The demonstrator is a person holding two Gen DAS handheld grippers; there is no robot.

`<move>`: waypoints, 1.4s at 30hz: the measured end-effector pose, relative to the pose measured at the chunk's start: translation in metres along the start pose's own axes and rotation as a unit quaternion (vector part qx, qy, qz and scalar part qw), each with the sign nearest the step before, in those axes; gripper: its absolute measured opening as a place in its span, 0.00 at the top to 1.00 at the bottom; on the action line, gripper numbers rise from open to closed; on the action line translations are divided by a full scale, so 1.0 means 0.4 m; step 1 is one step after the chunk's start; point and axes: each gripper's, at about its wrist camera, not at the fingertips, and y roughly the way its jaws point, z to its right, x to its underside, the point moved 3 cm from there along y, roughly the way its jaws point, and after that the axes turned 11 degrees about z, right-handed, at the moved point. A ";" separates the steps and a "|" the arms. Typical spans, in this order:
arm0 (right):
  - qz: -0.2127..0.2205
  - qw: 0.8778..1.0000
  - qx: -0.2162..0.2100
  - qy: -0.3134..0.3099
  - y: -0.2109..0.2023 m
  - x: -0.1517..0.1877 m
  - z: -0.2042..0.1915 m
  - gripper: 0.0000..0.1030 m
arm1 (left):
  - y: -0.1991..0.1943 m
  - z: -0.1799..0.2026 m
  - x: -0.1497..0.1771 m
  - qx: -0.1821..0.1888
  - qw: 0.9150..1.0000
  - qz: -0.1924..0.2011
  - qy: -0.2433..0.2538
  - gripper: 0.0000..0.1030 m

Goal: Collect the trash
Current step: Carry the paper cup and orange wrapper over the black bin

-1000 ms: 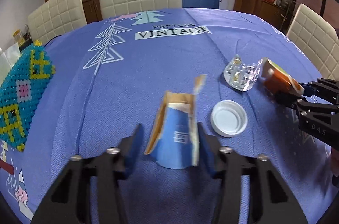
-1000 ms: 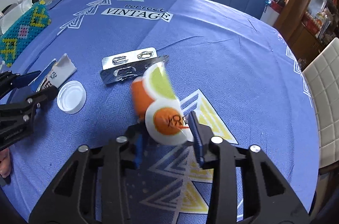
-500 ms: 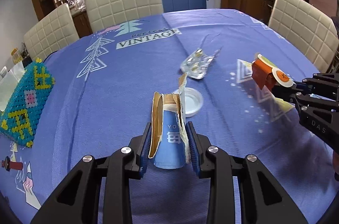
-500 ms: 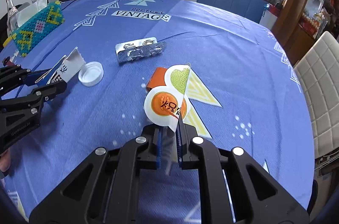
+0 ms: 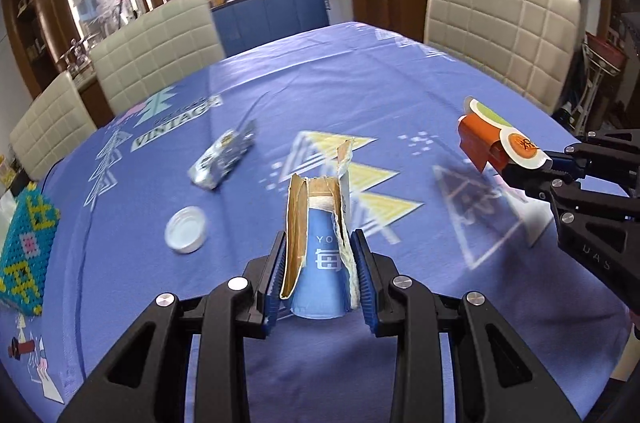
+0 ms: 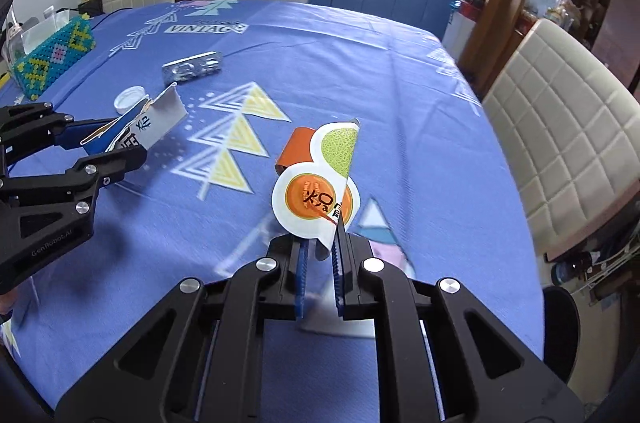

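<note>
My left gripper [image 5: 320, 271] is shut on a torn blue paper cup [image 5: 320, 255] and holds it above the blue tablecloth [image 5: 400, 83]; the cup also shows in the right wrist view [image 6: 144, 131]. My right gripper [image 6: 320, 263] is shut on an orange and white wrapper [image 6: 316, 191], lifted off the table; the wrapper also shows in the left wrist view [image 5: 496, 143]. A silver blister pack [image 5: 222, 161] and a white bottle cap [image 5: 186, 229] lie on the cloth, also seen from the right wrist as the pack [image 6: 192, 67] and the cap [image 6: 128, 99].
A beaded teal box [image 5: 24, 255] sits at the table's left edge, also in the right wrist view [image 6: 52, 59]. Cream padded chairs [image 5: 500, 23] ring the table. A dark round bin [image 6: 560, 327] stands on the floor to the right of the table.
Both grippers closed on their items and lifted them off the table. Both have moved up and to the right; the cap and blister pack stayed on the cloth.
</note>
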 end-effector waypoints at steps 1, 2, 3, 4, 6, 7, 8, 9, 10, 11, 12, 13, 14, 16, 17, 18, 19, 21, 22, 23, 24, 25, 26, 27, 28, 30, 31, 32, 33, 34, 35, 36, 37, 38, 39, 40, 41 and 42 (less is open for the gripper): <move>0.001 1.000 0.004 0.006 -0.010 0.009 0.022 0.88 | 0.000 0.019 -0.007 0.003 1.000 0.002 0.005 0.70; 0.002 1.000 0.007 0.010 -0.017 0.014 0.039 0.88 | -0.001 0.047 -0.017 0.008 1.000 0.005 0.012 0.70; 0.004 1.000 0.011 0.015 -0.025 0.021 0.057 0.88 | -0.001 0.071 -0.025 0.013 1.000 0.007 0.018 0.70; 0.005 1.000 0.016 0.020 -0.034 0.027 0.075 0.88 | 0.000 0.092 -0.032 0.017 1.000 0.009 0.023 0.70; 0.007 0.999 0.026 0.030 -0.049 0.041 0.113 0.88 | 0.002 0.142 -0.048 0.027 0.999 0.013 0.037 0.70; 0.007 0.999 0.029 0.034 -0.056 0.049 0.131 0.88 | 0.003 0.164 -0.056 0.032 0.998 0.015 0.043 0.70; 0.007 0.999 0.035 0.038 -0.063 0.058 0.153 0.88 | 0.004 0.195 -0.066 0.039 0.998 0.018 0.050 0.70; 0.007 0.998 0.040 0.041 -0.069 0.066 0.170 0.88 | 0.004 0.219 -0.073 0.044 0.997 0.020 0.056 0.70; 0.007 0.998 0.045 0.045 -0.076 0.074 0.188 0.88 | 0.004 0.241 -0.080 0.049 0.997 0.022 0.061 0.70; 0.007 0.997 0.051 0.049 -0.083 0.084 0.209 0.88 | 0.005 0.268 -0.089 0.056 0.996 0.025 0.068 0.70; 0.006 0.997 0.056 0.054 -0.090 0.093 0.230 0.88 | 0.006 0.290 -0.095 0.062 0.995 0.028 0.072 0.70; 0.005 0.996 0.062 0.059 -0.096 0.103 0.250 0.88 | 0.007 0.310 -0.101 0.067 0.994 0.029 0.077 0.70; 0.004 0.996 0.069 0.063 -0.102 0.114 0.269 0.88 | 0.008 0.335 -0.109 0.074 0.993 0.031 0.082 0.70; 0.002 0.994 0.079 0.071 -0.112 0.131 0.302 0.88 | 0.012 0.384 -0.123 0.087 0.991 0.034 0.092 0.70; 0.000 0.994 0.084 0.076 -0.118 0.142 0.323 0.88 | 0.014 0.406 -0.128 0.093 0.990 0.034 0.096 0.70; -0.001 0.993 0.089 0.080 -0.124 0.154 0.343 0.88 | 0.017 0.428 -0.133 0.098 0.989 0.035 0.101 0.70; -0.002 0.992 0.095 0.084 -0.128 0.162 0.359 0.88 | 0.019 0.448 -0.138 0.102 0.989 0.036 0.105 0.70; -0.002 0.990 0.106 0.098 -0.140 0.183 0.402 0.88 | 0.023 0.491 -0.148 0.112 0.986 0.039 0.116 0.70; -0.002 0.989 0.109 0.103 -0.144 0.189 0.412 0.88 | 0.023 0.509 -0.154 0.116 0.985 0.041 0.121 0.70; -0.002 0.987 0.114 0.109 -0.149 0.198 0.430 0.88 | 0.025 0.532 -0.161 0.121 0.984 0.043 0.126 0.70; -0.002 0.986 0.119 0.113 -0.153 0.206 0.446 0.88 | 0.026 0.549 -0.167 0.124 0.983 0.045 0.131 0.70; -0.002 0.985 0.124 0.119 -0.158 0.215 0.464 0.88 | 0.028 0.566 -0.172 0.128 0.981 0.046 0.135 0.70; -0.002 0.984 0.128 0.124 -0.160 0.222 0.479 0.88 | 0.030 0.588 -0.179 0.132 0.980 0.047 0.140 0.70; -0.002 0.983 0.131 0.128 -0.163 0.230 0.490 0.88 | 0.032 0.604 -0.184 0.136 0.979 0.047 0.143 0.70; -0.003 0.982 0.135 0.133 -0.167 0.240 0.506 0.88 | 0.034 0.623 -0.188 0.139 0.978 0.048 0.147 0.70; -0.004 0.980 0.142 0.140 -0.171 0.254 0.530 0.88 | 0.038 0.659 -0.198 0.146 0.976 0.050 0.154 0.70; -0.005 0.979 0.147 0.143 -0.173 0.263 0.545 0.88 | 0.039 0.679 -0.202 0.150 0.975 0.051 0.157 0.70; -0.006 0.978 0.149 0.146 -0.176 0.269 0.555 0.88 | 0.040 0.694 -0.205 0.153 0.974 0.052 0.161 0.70; -0.006 0.977 0.152 0.150 -0.178 0.276 0.567 0.88 | 0.042 0.709 -0.208 0.157 0.973 0.052 0.164 0.70; -0.007 0.976 0.155 0.153 -0.180 0.282 0.577 0.88 | 0.044 0.724 -0.211 0.160 0.972 0.053 0.166 0.70; -0.008 0.975 0.159 0.158 -0.183 0.291 0.593 0.88 | 0.046 0.741 -0.214 0.164 0.970 0.052 0.169 0.70; -0.009 0.974 0.162 0.161 -0.185 0.296 0.604 0.88 | 0.048 0.755 -0.216 0.167 0.969 0.052 0.172 0.70; -0.009 0.972 0.165 0.166 -0.188 0.304 0.618 0.88 | 0.051 0.769 -0.219 0.171 0.968 0.051 0.174 0.69; -0.010 0.971 0.168 0.170 -0.191 0.312 0.631 0.88 | 0.054 0.786 -0.222 0.174 0.967 0.052 0.177 0.69; -0.011 0.970 0.170 0.174 -0.193 0.319 0.645 0.88 | 0.054 0.797 -0.224 0.177 0.967 0.052 0.179 0.69; -0.012 0.969 0.172 0.178 -0.194 0.324 0.655 0.88 | 0.056 0.811 -0.226 0.181 0.966 0.051 0.180 0.69; -0.014 0.967 0.176 0.182 -0.195 0.334 0.669 0.88 | 0.059 0.827 -0.228 0.185 0.964 0.050 0.183 0.69; -0.015 0.966 0.178 0.185 -0.199 0.343 0.679 0.88 | 0.060 0.839 -0.228 0.187 0.963 0.050 0.185 0.69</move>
